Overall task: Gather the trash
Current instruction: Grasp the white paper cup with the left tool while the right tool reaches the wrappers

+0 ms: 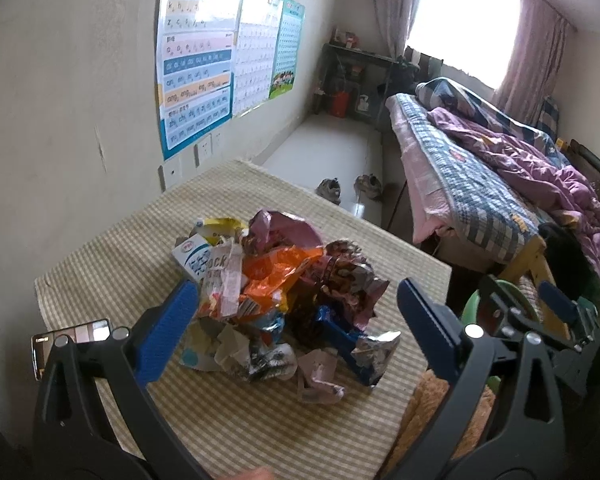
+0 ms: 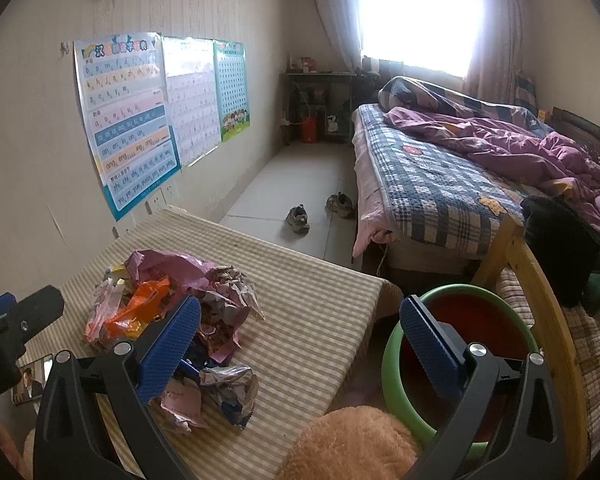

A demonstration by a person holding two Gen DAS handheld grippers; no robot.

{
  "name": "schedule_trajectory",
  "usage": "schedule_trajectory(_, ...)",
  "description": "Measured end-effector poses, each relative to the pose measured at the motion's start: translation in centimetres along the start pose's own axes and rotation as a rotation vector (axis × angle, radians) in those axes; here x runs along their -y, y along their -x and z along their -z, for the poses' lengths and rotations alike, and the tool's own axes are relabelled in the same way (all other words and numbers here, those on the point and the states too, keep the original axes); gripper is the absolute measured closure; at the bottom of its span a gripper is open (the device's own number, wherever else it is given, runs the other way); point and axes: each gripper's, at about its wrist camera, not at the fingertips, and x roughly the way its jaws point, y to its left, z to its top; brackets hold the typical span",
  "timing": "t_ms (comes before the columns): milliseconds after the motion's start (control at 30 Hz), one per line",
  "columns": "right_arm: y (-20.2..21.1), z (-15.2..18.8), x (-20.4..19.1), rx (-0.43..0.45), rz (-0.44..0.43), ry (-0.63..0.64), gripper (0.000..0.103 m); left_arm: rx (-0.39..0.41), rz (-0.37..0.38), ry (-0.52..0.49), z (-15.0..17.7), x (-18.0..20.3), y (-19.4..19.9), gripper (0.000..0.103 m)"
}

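Both hand-held grippers, left (image 1: 297, 312) and right (image 2: 300, 340), gape wide, empty; close yours on one wrapper at the trash pile's (image 1: 275, 292) edge; bin (image 2: 456, 364) waits beside the worktop (image 2: 312, 312).

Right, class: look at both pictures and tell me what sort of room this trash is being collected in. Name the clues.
Most likely a bedroom in a home. A bed with a rumpled purple quilt fills one side, children's learning posters hang on the wall, and shoes lie on the floor.
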Motion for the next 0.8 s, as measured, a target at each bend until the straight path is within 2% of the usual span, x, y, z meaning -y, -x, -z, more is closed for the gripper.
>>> schedule_trajectory(67, -0.2, 0.0, 0.0, -0.003, 0.004, 0.001, 0.007, -0.009, -0.039, -0.008, 0.4, -0.6, -0.4, 0.005)
schedule_trajectory(167, -0.6, 0.2, 0.1, -0.017, 0.012, 0.001, 0.007, -0.064, -0.089, -0.009, 1.3, -1.9, -1.8, 0.005)
schedule_trajectory(267, -1.0, 0.5, 0.3, -0.042, 0.008, -0.004, 0.007, -0.146, -0.059, 0.046, 2.7, -3.6, -3.7, 0.008)
schedule_trajectory(400, -1.6, 0.8, 0.3, -0.062, 0.008, 0.0, 0.007, -0.252, -0.017, 0.137, 4.9, -5.2, -5.9, 0.03)
schedule_trajectory(467, -1.9, 1.0, 0.4, -0.073, 0.007, -0.006, 0.007, -0.288, -0.007, 0.164, 5.7, -5.7, -6.7, 0.037)
schedule_trajectory(667, -3.0, 1.7, 0.7, -0.126, 0.0, -0.032, 0.007, -0.334, -0.026, 0.194, 6.9, -7.0, -8.5, 0.039)
schedule_trajectory(767, -3.4, 2.0, 0.7, -0.145, -0.009, -0.037, 0.007, -0.389, -0.014, 0.196, 7.2, -7.2, -10.2, 0.039)
schedule_trajectory(800, -3.4, 2.0, 0.6, -0.147, -0.01, -0.033, 0.007, -0.405, -0.011, 0.21, 7.5, -7.4, -10.6, 0.044)
